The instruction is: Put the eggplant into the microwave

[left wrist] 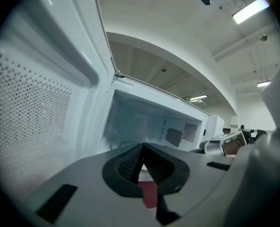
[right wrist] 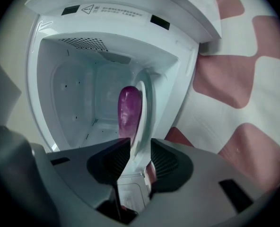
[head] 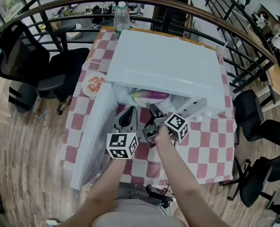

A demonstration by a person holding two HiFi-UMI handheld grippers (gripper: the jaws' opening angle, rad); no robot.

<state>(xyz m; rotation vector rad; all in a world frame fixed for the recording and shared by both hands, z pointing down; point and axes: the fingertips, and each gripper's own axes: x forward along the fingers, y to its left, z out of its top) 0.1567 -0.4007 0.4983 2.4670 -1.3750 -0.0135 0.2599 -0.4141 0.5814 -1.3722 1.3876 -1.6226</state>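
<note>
Looking at the eggplant: it's lying inside the microwave on a white plate, just ahead of the right gripper fingertips, with its long axis running across the cavity mouth. Right jaws are standing apart with the plate rim between them, not pressing on it. Left gripper jaws are sitting together, empty, with the open door just beside them on the outer side. Right hand is the nearer to the eggplant. Placement is looking done; I'm guessing the right needs to back straight out, clear of the rim. Water bottle and food dish are standing well apart, blocking nothing.
</note>
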